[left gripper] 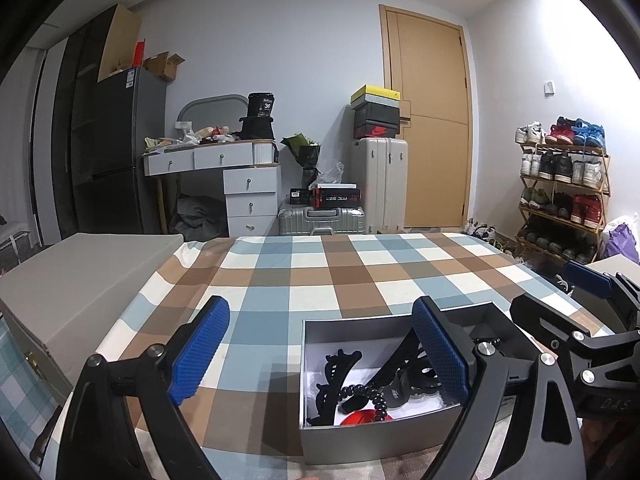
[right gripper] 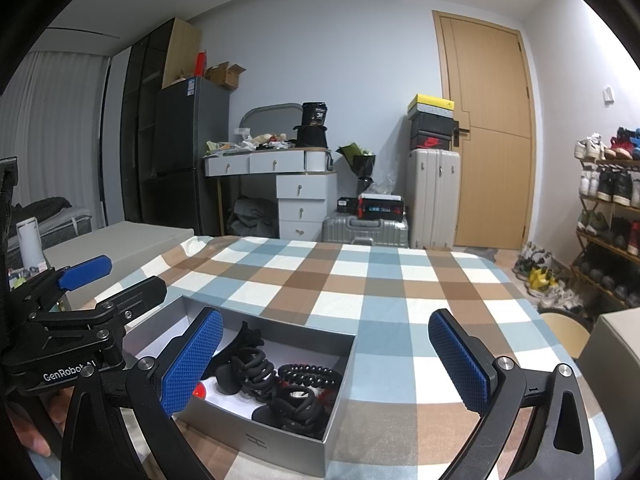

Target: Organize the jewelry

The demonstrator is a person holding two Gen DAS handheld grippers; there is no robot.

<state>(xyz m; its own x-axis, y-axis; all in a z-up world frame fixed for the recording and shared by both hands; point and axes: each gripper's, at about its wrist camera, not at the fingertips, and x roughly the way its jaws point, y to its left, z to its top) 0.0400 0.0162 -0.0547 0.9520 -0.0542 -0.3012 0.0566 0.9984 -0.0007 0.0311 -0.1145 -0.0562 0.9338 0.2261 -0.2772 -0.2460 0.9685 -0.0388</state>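
Observation:
An open silver box lies on the checked tablecloth near its front edge. Inside it are black hair clips, a black spiral hair tie and something red. My left gripper stands open just left of the box, its right finger over the box's middle. My right gripper is open too, its left finger above the box's left part; nothing sits between either pair of fingers. The left wrist view shows the right gripper's fingers at the right edge.
A closed grey box with a brass clasp lies at the table's left side. Another pale box corner sits at the right. Behind the table stand a dresser, suitcases, a shoe rack and a door.

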